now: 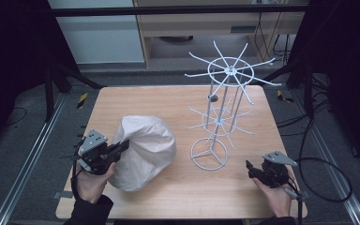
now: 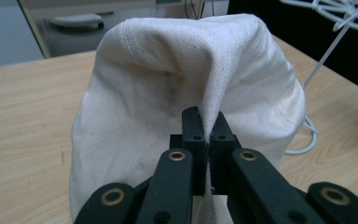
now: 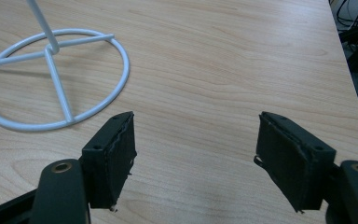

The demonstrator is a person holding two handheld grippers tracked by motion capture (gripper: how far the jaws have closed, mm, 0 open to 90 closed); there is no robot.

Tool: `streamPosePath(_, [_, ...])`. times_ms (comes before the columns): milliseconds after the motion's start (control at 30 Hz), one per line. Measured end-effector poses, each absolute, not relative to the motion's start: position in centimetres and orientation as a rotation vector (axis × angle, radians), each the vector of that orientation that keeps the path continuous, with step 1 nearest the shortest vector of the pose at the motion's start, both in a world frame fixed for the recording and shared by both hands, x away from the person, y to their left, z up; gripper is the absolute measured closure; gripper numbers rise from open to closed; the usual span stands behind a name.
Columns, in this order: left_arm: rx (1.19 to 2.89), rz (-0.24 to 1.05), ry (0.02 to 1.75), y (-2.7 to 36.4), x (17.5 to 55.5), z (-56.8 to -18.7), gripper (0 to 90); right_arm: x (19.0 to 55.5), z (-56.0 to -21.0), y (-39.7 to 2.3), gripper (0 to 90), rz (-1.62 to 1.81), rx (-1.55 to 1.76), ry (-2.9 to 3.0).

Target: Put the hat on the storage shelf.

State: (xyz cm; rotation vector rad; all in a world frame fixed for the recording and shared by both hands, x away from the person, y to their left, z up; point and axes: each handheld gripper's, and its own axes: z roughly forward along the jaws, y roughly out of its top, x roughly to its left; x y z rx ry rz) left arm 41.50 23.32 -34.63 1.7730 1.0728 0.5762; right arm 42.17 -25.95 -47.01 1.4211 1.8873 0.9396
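Off-white cotton, a cloth hat (image 2: pixel 186 79) standing domed on the left half of the wooden table (image 1: pixel 178 101), crown up, faintly speckled with grime. My left gripper (image 1: pixel 122 147) is clamped on a fold of the hat low on its near-left side; in the left gripper view the two black jaws are pressed together with a ridge of the fabric pinched between them, the cloth rising in a crease straight up from the pinch. My left hand (image 1: pixel 91 185) sits behind it near the table's front-left edge. Right of the hat, close by its side, stands a white wire rack (image 1: pixel 220 110): ring base flat on the wood, thin upright rods, two tiers of radiating spokes, the upper tier wider than the lower. My right gripper (image 3: pixel 196 154) hovers low over bare wood near the front-right corner, jaws spread wide apart, nothing between them. In the right gripper view the rack's ring base (image 3: pixel 51 79) lies just ahead and left of its left jaw, not touching. The right gripper is well apart from the hat.
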Motion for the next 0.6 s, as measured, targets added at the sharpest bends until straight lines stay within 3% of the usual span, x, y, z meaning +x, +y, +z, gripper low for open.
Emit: streamPosePath(600, [1.575,0.654,0.974,25.3,39.2,-32.1,88.5,42.1,-47.0,-26.1,27.5,0.954,1.413,1.874])
